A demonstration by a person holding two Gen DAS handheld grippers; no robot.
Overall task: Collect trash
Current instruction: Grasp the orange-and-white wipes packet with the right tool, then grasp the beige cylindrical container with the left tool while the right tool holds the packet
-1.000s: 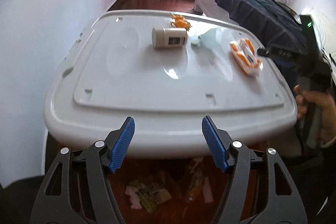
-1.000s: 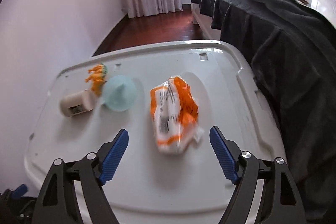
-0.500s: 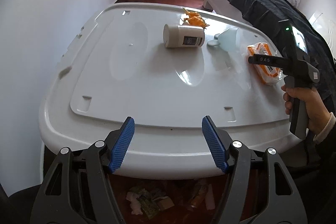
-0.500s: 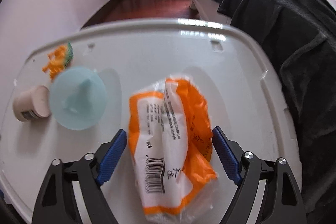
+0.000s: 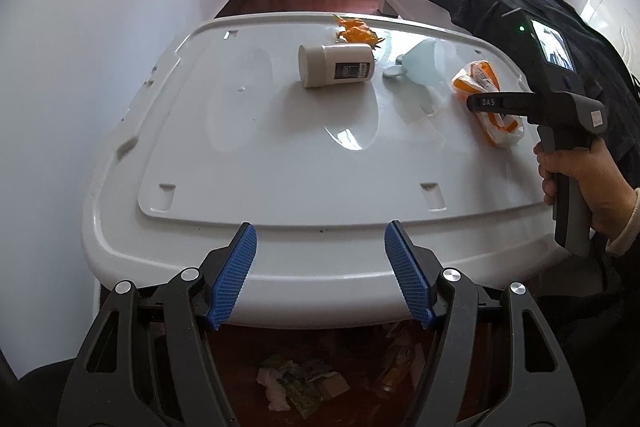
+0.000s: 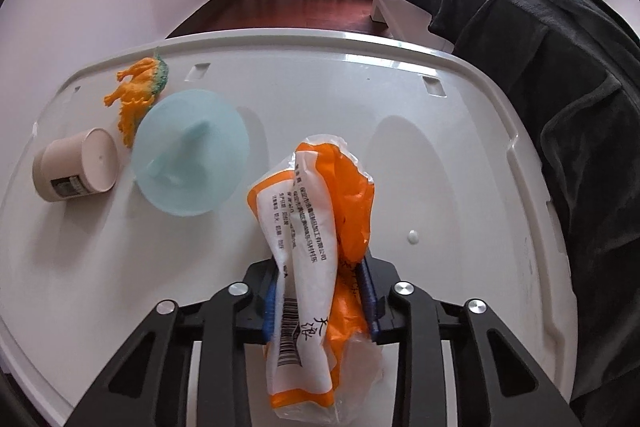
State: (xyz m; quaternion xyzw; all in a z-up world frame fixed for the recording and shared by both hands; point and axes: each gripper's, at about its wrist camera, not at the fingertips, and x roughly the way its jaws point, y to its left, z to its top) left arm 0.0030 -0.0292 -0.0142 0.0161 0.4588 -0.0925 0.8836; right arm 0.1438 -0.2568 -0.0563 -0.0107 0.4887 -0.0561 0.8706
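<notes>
Your work surface is the broad white plastic tabletop (image 6: 400, 131), glossy, with a raised rim. Beneath its near edge, in the left wrist view, a scatter of crumpled wrappers and paper scraps (image 5: 300, 383) lies on the dark floor; I take that as trash already dropped, though no bin shows.

Still on the table are the pale blue plastic funnel (image 6: 190, 157) lying mouth towards you, the beige cylindrical tub with a printed label (image 6: 76, 167) on its side just left of it, and the small orange toy dinosaur with a green back (image 6: 138, 93) touching the funnel's far rim. Whether those count as trash I cannot tell.

The piece in hand is the crumpled orange-and-white plastic snack bag (image 6: 316, 227), near the table's right side. Your right gripper (image 6: 320, 299) is closing on it, blue pads pressing its lower half from both sides so the film bunches and its top stands up. Your left gripper (image 5: 322, 275) hangs spread and empty over the near edge.

A second ago the bag lay flat ahead of wide-open right jaws; half a second ago they straddled it. Now they pinch it. The left gripper has scarcely shifted.

So one item is being secured, not yet lifted or carried off.
</notes>
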